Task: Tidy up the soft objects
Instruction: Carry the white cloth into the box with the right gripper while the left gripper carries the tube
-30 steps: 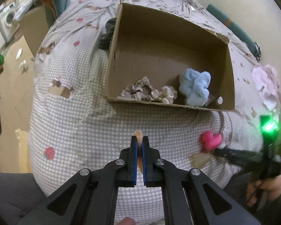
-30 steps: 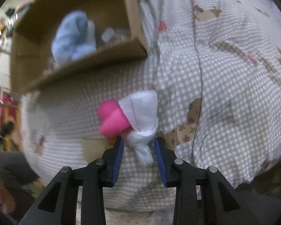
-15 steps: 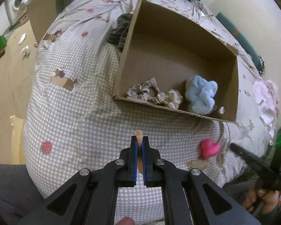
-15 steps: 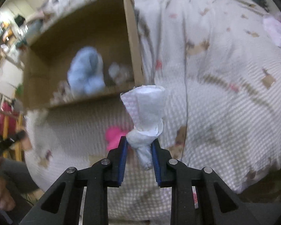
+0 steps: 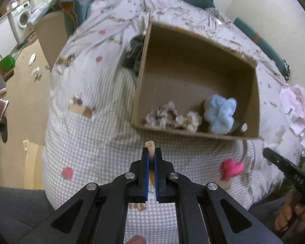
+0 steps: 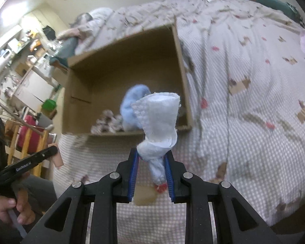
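White cloth (image 6: 158, 122): being pinched by the right gripper (image 6: 151, 162)
Left gripper (image 5: 150, 158): clamping a peach strip (image 5: 150, 148)
Cardboard box (image 5: 193, 46): holding a blue fluffy piece (image 5: 220, 114)

The bed cover (image 5: 87, 142) was grey-and-white checked; the box (image 5: 193, 77) was brown, holding a pale blue scrunchie (image 5: 220, 117); a pink heart (image 5: 232, 167) lay outside.

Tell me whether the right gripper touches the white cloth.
Touching. The right wrist view shows the right gripper with both blue pads pressed on the white cloth, its twisted end pinched between them.
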The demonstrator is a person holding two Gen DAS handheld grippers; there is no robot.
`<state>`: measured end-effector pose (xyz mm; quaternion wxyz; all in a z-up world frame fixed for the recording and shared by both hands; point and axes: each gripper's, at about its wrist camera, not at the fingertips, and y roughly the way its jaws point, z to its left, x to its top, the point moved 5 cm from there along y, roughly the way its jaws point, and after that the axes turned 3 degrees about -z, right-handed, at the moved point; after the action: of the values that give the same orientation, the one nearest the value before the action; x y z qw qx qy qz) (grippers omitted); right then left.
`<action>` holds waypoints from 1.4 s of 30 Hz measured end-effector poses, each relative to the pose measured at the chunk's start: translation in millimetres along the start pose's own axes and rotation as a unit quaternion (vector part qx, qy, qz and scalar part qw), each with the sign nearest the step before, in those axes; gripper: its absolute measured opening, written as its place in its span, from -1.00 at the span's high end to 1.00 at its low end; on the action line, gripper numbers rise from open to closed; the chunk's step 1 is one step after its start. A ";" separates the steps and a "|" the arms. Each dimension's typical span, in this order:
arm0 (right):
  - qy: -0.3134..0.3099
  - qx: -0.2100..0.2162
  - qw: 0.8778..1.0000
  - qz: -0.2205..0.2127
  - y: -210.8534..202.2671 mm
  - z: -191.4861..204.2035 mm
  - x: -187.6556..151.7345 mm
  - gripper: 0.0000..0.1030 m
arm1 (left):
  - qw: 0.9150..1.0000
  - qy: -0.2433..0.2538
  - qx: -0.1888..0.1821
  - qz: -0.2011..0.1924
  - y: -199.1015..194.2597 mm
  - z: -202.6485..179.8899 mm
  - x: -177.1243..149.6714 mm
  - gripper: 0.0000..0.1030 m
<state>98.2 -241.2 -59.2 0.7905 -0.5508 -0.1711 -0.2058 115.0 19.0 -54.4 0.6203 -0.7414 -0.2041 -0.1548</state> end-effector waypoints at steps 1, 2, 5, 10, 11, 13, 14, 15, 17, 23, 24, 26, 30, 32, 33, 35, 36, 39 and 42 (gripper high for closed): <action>-0.006 -0.001 1.000 -0.001 -0.3 1.8 4.8 0.48 | 1.000 0.002 -0.002 -0.003 -3.0 -2.2 7.0 0.92; -0.010 0.001 1.000 -0.004 -0.9 3.2 12.1 0.48 | 1.000 0.005 -0.005 -0.006 -4.6 -4.5 13.2 0.92; -0.012 0.014 1.000 -0.013 -3.9 6.9 29.3 0.48 | 1.000 0.023 -0.007 -0.016 -8.3 -12.9 32.4 0.92; -0.032 0.024 0.999 -0.027 -4.6 16.3 53.8 0.48 | 0.999 0.041 -0.005 -0.022 -2.2 -21.2 60.6 0.92; -0.038 0.023 0.999 -0.030 -4.4 17.8 56.7 0.48 | 0.999 0.043 -0.003 -0.024 -0.7 -22.1 65.0 0.92; -0.051 0.018 0.998 -0.033 1.0 18.4 62.6 0.48 | 0.999 0.046 -0.001 -0.027 3.7 -23.1 74.2 0.92; -0.052 0.016 0.998 -0.033 5.2 16.7 64.1 0.48 | 0.998 0.047 0.000 -0.029 6.4 -23.4 78.4 0.92; -0.047 0.018 0.998 -0.030 10.0 13.6 64.4 0.48 | 0.998 0.047 0.002 -0.030 9.4 -23.7 81.4 0.92; -0.032 0.021 0.999 -0.025 19.0 6.8 63.4 0.48 | 0.998 0.048 0.002 -0.031 16.7 -25.3 84.1 0.92; -0.008 0.023 1.000 -0.009 37.4 -1.5 57.9 0.48 | 0.998 0.055 0.012 -0.039 43.1 -26.8 75.7 0.92; -0.006 0.023 1.000 -0.007 39.6 -2.2 57.2 0.48 | 0.998 0.053 0.008 -0.033 47.7 -26.3 75.8 0.92; -0.012 0.016 1.000 0.001 45.7 -2.4 54.7 0.48 | 0.998 0.052 0.002 -0.029 52.2 -25.9 75.4 0.92; -0.015 0.011 1.000 0.015 55.4 -2.7 51.4 0.48 | 0.998 0.059 -0.003 -0.024 59.4 -29.1 72.0 0.92; -0.017 0.008 1.000 0.017 58.2 -1.2 52.7 0.48 | 0.998 0.062 -0.006 -0.022 62.0 -32.4 72.1 0.92; -0.016 0.008 1.000 0.018 59.2 -0.5 52.9 0.48 | 0.998 0.064 -0.009 -0.022 62.8 -34.3 73.2 0.92; -0.019 0.005 1.000 0.018 60.5 0.8 52.6 0.48 | 0.998 0.064 -0.014 -0.021 63.5 -38.4 74.4 0.92; -0.021 0.004 1.000 0.018 60.8 1.0 52.2 0.48 | 0.998 0.063 -0.017 -0.021 63.7 -39.3 74.5 0.92; -0.024 -0.002 0.999 0.021 62.7 0.4 50.8 0.48 | 0.997 0.069 -0.025 -0.018 64.3 -45.1 72.2 0.92; -0.021 -0.004 0.999 0.025 64.5 -0.6 50.2 0.48 | 0.996 0.088 -0.027 -0.015 65.2 -52.0 67.9 0.92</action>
<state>174.3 -228.8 -86.0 0.7898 -0.5618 -0.1728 -0.1752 207.5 -34.1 -67.9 0.6135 -0.7380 -0.1559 -0.2338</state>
